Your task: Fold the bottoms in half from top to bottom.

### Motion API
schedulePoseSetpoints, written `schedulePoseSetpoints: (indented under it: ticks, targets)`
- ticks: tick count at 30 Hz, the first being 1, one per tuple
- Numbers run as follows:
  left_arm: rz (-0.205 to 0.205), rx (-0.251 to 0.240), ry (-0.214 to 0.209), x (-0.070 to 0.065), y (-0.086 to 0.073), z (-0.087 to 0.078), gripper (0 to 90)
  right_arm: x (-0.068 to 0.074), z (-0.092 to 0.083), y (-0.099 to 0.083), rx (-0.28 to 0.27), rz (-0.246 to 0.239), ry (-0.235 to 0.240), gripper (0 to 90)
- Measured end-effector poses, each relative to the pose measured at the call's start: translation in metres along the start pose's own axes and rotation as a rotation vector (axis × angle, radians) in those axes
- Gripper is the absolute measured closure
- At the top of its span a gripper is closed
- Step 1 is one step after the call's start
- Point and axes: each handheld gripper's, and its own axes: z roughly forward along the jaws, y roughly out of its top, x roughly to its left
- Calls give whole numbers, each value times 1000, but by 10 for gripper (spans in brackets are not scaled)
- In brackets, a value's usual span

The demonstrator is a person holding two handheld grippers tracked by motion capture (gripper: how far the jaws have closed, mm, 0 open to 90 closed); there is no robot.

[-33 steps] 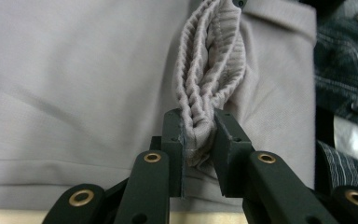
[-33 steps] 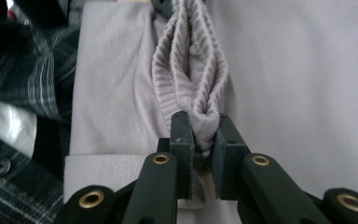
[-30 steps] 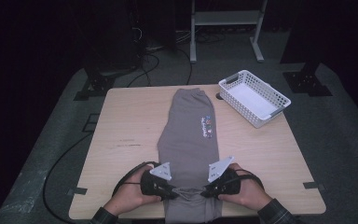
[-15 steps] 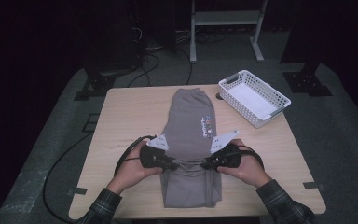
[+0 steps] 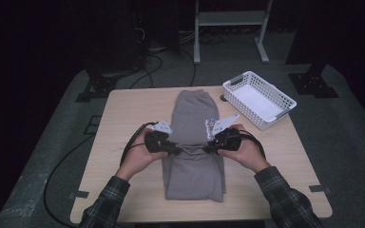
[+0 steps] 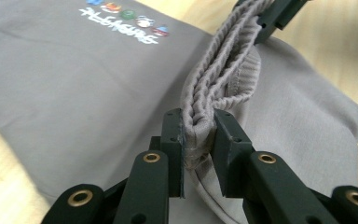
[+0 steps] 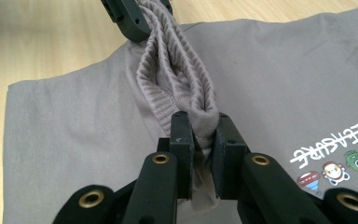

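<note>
1. Up close, the ribbed waistband (image 6: 223, 70) of the grey sweatpants (image 5: 193, 156) is seen clamped in both the left hand-held gripper (image 6: 199, 154) and the right hand-held gripper (image 7: 200, 154); a colourful printed logo (image 6: 123, 21) is legible.
2. The white basket (image 5: 259, 99) on the worktop (image 5: 123, 114) is shown empty from above.
3. Since a second ago, the waistband has been carried farther over the sweatpants, away from the near edge.

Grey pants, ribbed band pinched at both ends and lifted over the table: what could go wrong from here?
1. The left gripper and right gripper bite only the ends of the ribbed band; it may slip out if pulled apart.
2. The band bunches between them, so the fold on the pants could land crooked.
3. The white basket sits near the right gripper's side; a wide swing might clip it.
</note>
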Motion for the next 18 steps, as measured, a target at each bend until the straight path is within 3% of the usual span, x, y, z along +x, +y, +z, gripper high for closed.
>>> schedulePoseSetpoints:
  ticks: [5,10,18]
  targets:
    - [-50,15,20,16,3,13,751,-18,14,2,23,34,-1,797]
    - [-82,44,30,26,1,30,748,-34,29,-6,41,103,-2,794]
    - [-135,70,51,37,-2,48,735,-49,47,-16,50,152,-13,768]
